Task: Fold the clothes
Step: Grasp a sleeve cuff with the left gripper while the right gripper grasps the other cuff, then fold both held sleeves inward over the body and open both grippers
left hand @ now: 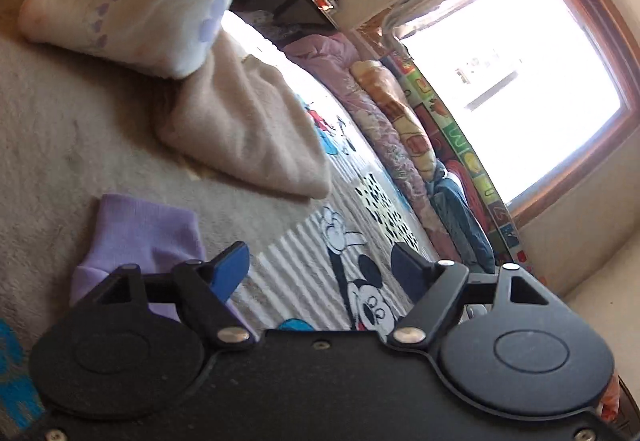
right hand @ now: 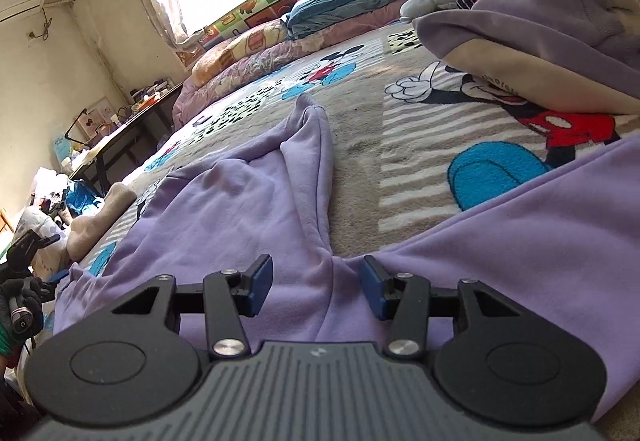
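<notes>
Left gripper [left hand: 320, 269]: jaws wide apart, nothing between pads, tilted slightly below level, view rolled sideways. Right gripper [right hand: 316, 289]: jaws parted, pads clear of cloth, nothing clamped, pointing forward and down. Gloved hand [right hand: 20, 305] at left edge of right-wrist view, gripping handle of other tool.

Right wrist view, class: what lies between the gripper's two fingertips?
A raised fold of the lilac garment lies between the right gripper's open fingertips, untouched by the pads; the right wrist view shows it.
</notes>
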The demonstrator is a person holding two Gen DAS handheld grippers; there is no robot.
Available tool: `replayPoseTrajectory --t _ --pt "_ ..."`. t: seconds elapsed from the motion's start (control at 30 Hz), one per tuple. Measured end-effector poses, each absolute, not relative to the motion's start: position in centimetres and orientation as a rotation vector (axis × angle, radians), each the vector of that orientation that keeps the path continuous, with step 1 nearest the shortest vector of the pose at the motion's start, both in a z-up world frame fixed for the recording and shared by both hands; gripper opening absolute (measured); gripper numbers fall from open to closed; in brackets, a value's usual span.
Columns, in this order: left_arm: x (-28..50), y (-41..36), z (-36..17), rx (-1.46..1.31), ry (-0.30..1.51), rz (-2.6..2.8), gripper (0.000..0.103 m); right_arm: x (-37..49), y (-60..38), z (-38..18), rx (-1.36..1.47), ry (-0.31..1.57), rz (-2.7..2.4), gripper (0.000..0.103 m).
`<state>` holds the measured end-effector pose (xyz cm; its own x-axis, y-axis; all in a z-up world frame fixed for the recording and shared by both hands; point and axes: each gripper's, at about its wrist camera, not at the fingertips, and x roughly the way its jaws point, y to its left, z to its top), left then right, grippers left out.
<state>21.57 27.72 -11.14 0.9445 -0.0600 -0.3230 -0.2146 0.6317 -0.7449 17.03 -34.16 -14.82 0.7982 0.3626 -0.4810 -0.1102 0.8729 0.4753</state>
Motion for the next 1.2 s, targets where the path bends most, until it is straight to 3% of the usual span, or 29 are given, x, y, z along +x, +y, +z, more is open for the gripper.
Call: replayPoseTrajectory --t 0.27,0.57,0.67,0.77,0.83,0.87,1.03,1.2 --pt "31.2 15.8 -10.5 -0.601 0.554 -0.164 0.077 25.6 -33.7 -12.5 0.444 0.557 0.234 0.050" --pt "38.8 12.4 -13.5 -0.565 0.738 -0.250 0.076 35.8 -33.5 -14.1 0.564 0.628 0.225 0.051" --pt "40.4 11.7 -13.9 -0.565 0.764 -0.284 0.070 38.3 -32.7 -14.8 0.547 0.673 0.245 0.051" --pt "41.7 11.0 -14.4 -0.574 0.782 -0.321 0.055 39.8 -32.4 -15.1 0.545 0.693 0.264 0.046" --pt "42.3 10.6 -14.9 -0.583 0.789 -0.354 0.028 40.7 -32.6 -15.5 0.578 0.708 0.311 0.028" --pt "42.5 10.5 -15.2 -0.589 0.792 -0.374 0.023 41.2 -32.7 -15.7 0.600 0.716 0.339 0.022" --pt "42.8 13.1 -16.4 -0.831 0.760 -0.477 0.011 41.5 -35.1 -17.2 0.804 0.692 0.423 0.016" --pt "43.3 13.5 -16.6 -0.891 0.747 -0.500 0.010 41.2 -37.3 -17.8 0.876 0.630 0.425 0.015"
